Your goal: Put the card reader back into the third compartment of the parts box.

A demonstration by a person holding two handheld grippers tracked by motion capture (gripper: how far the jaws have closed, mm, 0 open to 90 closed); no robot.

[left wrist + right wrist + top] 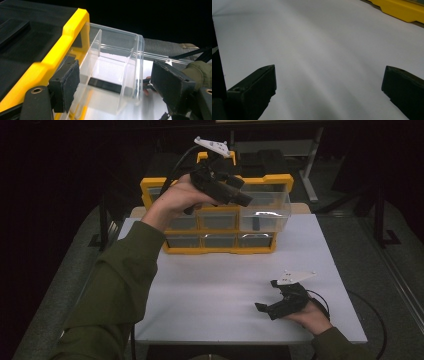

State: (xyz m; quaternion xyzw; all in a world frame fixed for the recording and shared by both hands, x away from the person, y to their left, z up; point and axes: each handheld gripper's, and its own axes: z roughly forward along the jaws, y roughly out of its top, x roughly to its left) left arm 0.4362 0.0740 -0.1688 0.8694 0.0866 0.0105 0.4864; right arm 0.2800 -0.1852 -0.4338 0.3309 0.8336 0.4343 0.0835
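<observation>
A drawer (pixel 265 210) juts from the organizer (pixel 150 187) on the table (pixel 210 290).

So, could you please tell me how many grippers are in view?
2: left gripper raised by the yellow organizer's open clear drawer; right gripper low over the white table.

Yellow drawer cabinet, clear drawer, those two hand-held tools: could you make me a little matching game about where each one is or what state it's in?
Things:
1. Yellow drawer cabinet
2. Clear drawer
3. Left tool
4. Right tool

Places or states:
A. Low over the white table, near its front edge, open
B. Pulled out at the upper right, a dark flat piece inside
C. Standing at the table's far edge
D. Raised above the pulled-out drawer, open

Pairs: 1-C, 2-B, 3-D, 4-A
</observation>
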